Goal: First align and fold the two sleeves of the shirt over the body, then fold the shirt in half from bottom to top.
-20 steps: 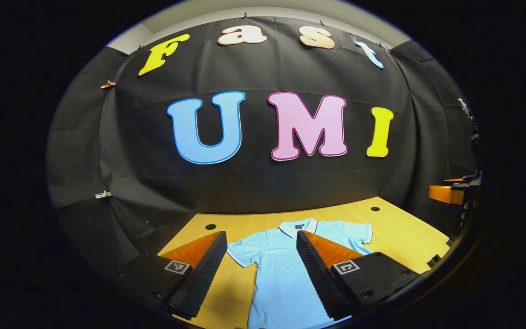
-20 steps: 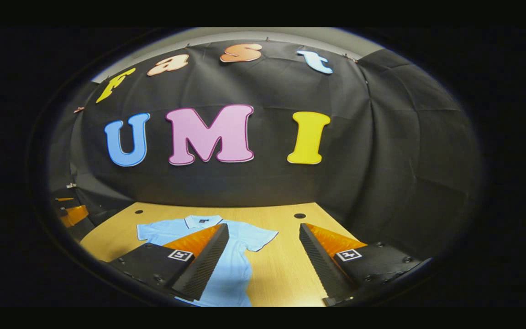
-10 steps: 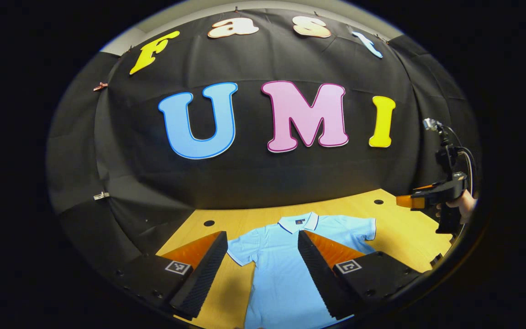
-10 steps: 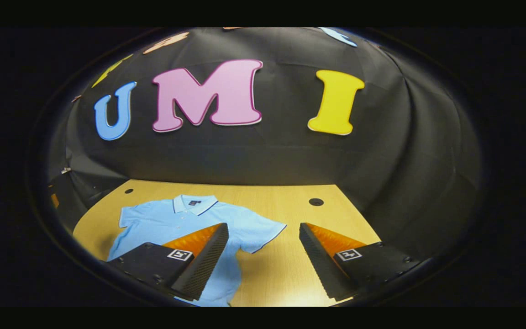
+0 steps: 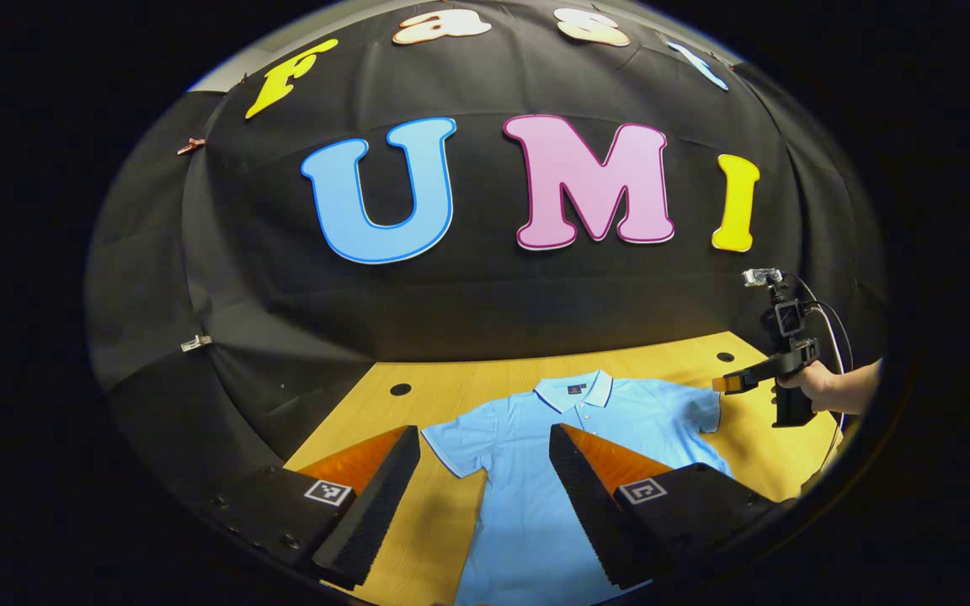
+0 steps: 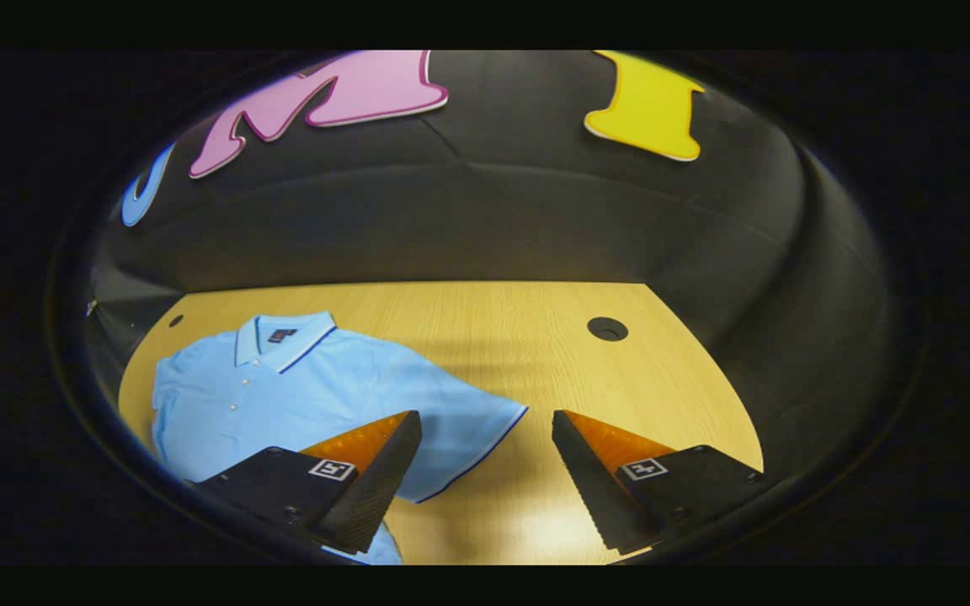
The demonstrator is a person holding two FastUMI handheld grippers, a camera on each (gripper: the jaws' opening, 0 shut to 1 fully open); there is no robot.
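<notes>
Shirt first: a light blue short-sleeved polo shirt (image 5: 535, 471) with a white collar lies flat, front up, on the pale wooden bench (image 6: 535, 337), collar toward the back edge and both sleeves out sideways, none folded yet. Left gripper (image 5: 481, 505) hangs over the sleeve toward the bench's left edge, fingers spread, holding nothing. Right gripper (image 6: 485, 471) tilts down above the other sleeve (image 6: 460, 421), fingers likewise wide apart and empty, probably lining up a pinch at its hem. Hem of the body is cut off below both views, and part of the chest sits hidden behind the fingers
</notes>
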